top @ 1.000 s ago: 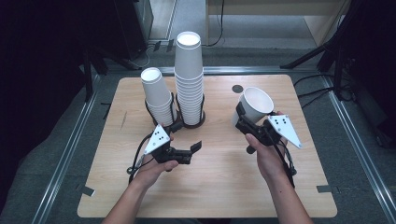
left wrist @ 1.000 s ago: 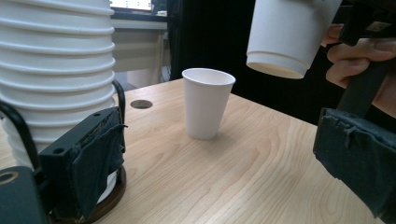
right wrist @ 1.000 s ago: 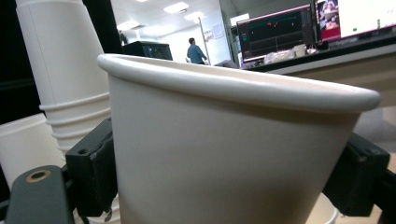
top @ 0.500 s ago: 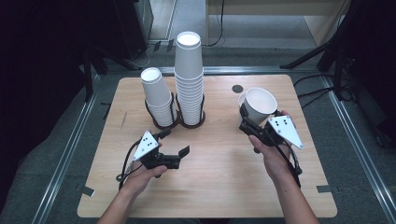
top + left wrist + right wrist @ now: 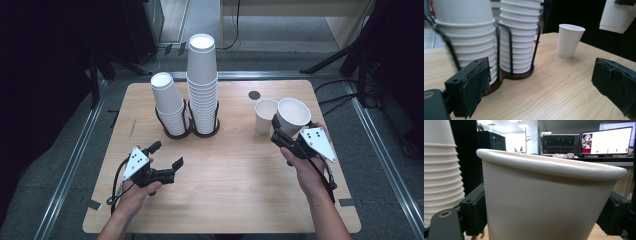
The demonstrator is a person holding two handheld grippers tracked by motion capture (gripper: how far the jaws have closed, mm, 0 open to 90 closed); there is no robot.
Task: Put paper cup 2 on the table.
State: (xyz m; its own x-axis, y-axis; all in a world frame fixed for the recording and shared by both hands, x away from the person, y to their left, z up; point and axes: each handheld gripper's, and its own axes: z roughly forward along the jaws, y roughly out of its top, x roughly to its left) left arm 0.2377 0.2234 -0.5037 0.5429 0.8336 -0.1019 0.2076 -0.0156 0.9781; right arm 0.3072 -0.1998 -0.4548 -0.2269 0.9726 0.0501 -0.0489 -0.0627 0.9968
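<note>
Right tongs pinch a white paper cup; left tongs stand spread and empty.
The held cup tilts above the wooden tabletop, just beside a second white paper cup standing upright; two stacks of white cups sit in a black wire holder farther left.

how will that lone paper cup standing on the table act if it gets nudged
The cup is thin paper and looks empty, so probably very light. Tall with a narrow base, it would likely tip, then roll in a curve. Its wall probably dents under a firm squeeze.
</note>
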